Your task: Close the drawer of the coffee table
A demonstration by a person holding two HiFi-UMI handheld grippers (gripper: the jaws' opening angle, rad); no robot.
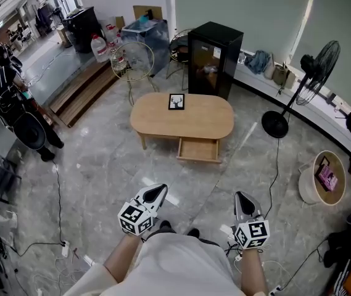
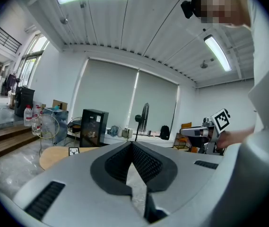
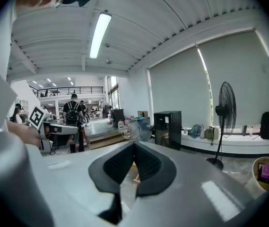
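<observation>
1. Bench [image 1: 163, 121]: oval, light wood, standing on the pale stone floor ahead of me.
2. Drawer [image 1: 198, 150]: set in the bench's near side, towards its right end; pulled out towards me and standing open.
3. Picture frame [image 1: 176, 102]: on the bench top, by the far edge, about midway along.
4. Black cabinet [image 1: 214, 59]: just behind the bench's far right end.
5. Standing fan [image 1: 298, 86]: to the right of the bench, well apart from it.
6. Left gripper [image 2: 132, 144]: in my left hand, close to my body, well short of the bench. Its fingers [image 2: 144, 162] are clenched tip to tip with nothing between them.
7. Right gripper [image 3: 134, 144]: in my right hand, level with the left, also well short of the bench. Its fingers [image 3: 147, 162] are clenched, grasping nothing.
</observation>
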